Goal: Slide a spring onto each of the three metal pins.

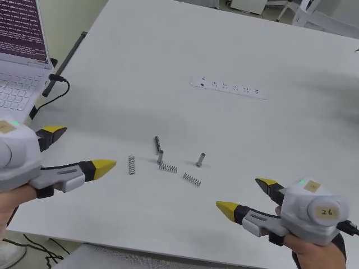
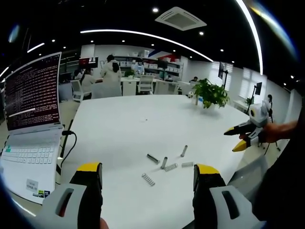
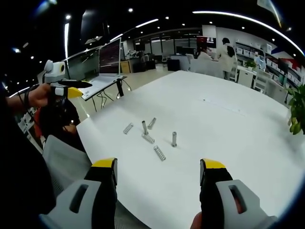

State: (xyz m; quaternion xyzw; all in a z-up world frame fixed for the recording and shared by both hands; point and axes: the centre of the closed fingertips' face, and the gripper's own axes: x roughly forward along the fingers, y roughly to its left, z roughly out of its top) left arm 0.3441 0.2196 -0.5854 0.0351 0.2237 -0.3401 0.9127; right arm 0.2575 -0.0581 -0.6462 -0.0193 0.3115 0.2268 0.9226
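I see bare table [image 1: 263, 140] all round the small cluster of pins [image 1: 160, 156] and springs [image 1: 168, 167]. My left tool [image 1: 84, 147] has an open lane in from 9 o'clock and my right tool [image 1: 241, 194] from 4 o'clock, both with jaws spread. Inside the cluster the gaps are tight. Well apart from it, a laptop [image 1: 19, 61] and its cable [image 1: 53, 92] sit at 10 o'clock, and a power strip [image 1: 227, 88] at 1 o'clock.
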